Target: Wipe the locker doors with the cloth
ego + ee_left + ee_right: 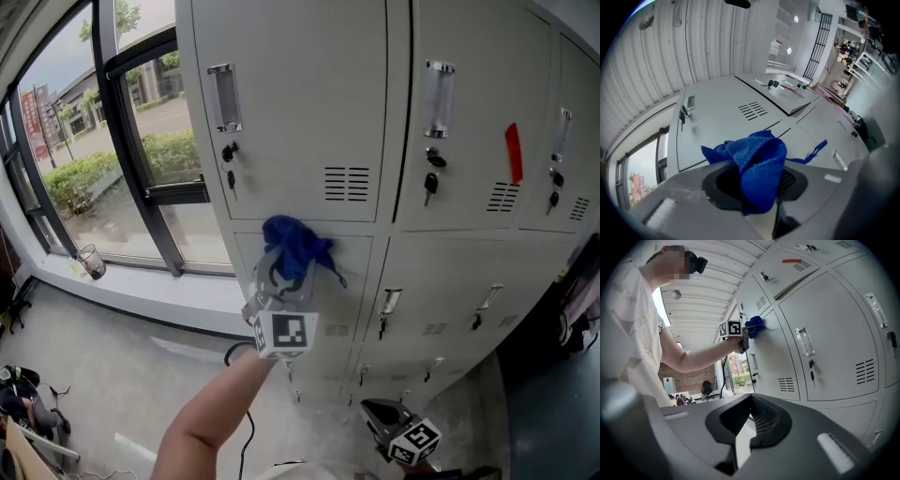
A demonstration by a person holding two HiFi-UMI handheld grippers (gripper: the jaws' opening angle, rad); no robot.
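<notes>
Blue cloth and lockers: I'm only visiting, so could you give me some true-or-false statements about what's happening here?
1. The left gripper is clamped on the blue cloth. True.
2. The cloth is at the lockers' far right end. False: it is at the column nearest the window.
3. The right gripper holds a second cloth. False: nothing is between its jaws.
4. A red strip sits on an upper door. True.

Looking down from head onto lockers [300, 103]; close up in left gripper view, farther back in right; sharing the cloth [292, 246] throughout.
</notes>
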